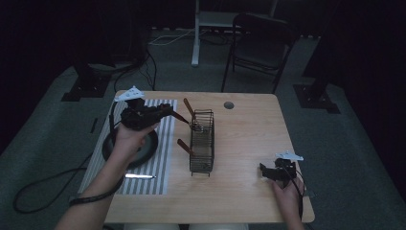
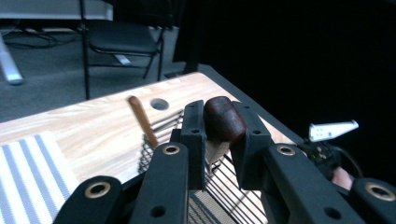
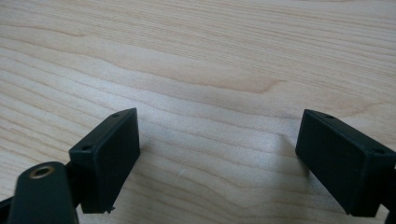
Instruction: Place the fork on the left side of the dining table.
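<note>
A wire basket (image 1: pixel 201 142) stands at the centre of the tabletop (image 1: pixel 249 139). A mat (image 1: pixel 160 143) lies at its nine o'clock, carrying a plate (image 1: pixel 146 149) and, at the plate's six o'clock, a knife (image 1: pixel 140 176). Three handles (image 1: pixel 187 107) stick out of the basket toward ten o'clock. A chair (image 1: pixel 261 45) stands on the floor at twelve o'clock, behind the tabletop.

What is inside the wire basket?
Two brown-handled utensils stand tilted in the wire basket, one at its far end, one at its left side. Their lower ends are too dim to identify behind the wires.
</note>
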Action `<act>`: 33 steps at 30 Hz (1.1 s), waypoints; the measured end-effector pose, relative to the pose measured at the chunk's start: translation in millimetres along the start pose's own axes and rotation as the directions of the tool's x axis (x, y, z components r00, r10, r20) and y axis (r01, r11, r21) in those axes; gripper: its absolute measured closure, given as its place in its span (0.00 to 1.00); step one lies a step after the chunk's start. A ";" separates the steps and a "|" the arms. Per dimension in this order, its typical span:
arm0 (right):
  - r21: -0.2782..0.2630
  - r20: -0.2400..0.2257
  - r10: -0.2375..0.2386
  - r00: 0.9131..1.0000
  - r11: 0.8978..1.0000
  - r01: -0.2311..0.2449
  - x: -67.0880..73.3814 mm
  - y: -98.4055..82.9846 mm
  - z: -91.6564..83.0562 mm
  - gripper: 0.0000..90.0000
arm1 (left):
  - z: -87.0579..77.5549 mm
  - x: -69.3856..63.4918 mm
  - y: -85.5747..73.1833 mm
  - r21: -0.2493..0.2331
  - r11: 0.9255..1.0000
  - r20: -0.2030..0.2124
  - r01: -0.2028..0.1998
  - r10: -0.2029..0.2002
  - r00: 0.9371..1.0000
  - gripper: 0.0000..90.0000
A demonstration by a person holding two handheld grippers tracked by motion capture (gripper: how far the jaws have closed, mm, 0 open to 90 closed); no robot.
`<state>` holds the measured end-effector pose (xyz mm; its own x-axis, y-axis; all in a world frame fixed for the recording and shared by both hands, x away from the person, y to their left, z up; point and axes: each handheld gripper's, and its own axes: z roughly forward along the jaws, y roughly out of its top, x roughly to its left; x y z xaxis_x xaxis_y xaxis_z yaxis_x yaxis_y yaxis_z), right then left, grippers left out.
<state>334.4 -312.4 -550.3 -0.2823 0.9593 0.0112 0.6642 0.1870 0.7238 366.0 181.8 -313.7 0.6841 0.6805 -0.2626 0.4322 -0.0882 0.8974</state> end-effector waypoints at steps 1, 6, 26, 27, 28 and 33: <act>0.000 0.000 0.000 1.000 1.000 0.000 0.0 0.0 0.0 0.15 | -1.6 2.2 0.2 -0.006 1.000 -0.001 0.005 -0.005 1.000 0.85; 0.000 0.000 -0.001 1.000 1.000 0.001 -0.1 0.0 0.0 0.15 | -9.0 11.3 1.0 -0.024 1.000 -0.022 0.020 -0.020 1.000 0.86; 0.000 0.000 -0.001 1.000 1.000 0.001 0.0 -0.1 0.1 0.15 | -21.6 94.9 -15.5 -0.036 0.993 -0.167 0.115 -0.120 0.979 0.86; 0.000 0.000 -0.001 1.000 1.000 0.001 0.0 -0.1 0.1 0.15 | -21.6 99.4 -17.5 -0.036 0.992 -0.183 0.123 -0.128 0.975 0.86; 0.000 0.000 -0.001 1.000 1.000 0.001 0.0 -0.1 0.1 0.15 | -21.2 103.9 -19.4 -0.036 0.991 -0.186 0.128 -0.132 0.974 0.86; 0.000 0.000 -0.002 1.000 1.000 0.002 0.0 -0.1 0.1 0.15 | -19.2 121.5 -27.6 -0.036 0.986 -0.209 0.164 -0.168 0.963 0.90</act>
<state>334.4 -312.4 -550.4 -0.2831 0.9591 0.0098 0.6638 0.1885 0.7237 425.9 280.9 -363.5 0.4637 0.8223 -0.3297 0.5169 0.0512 0.8545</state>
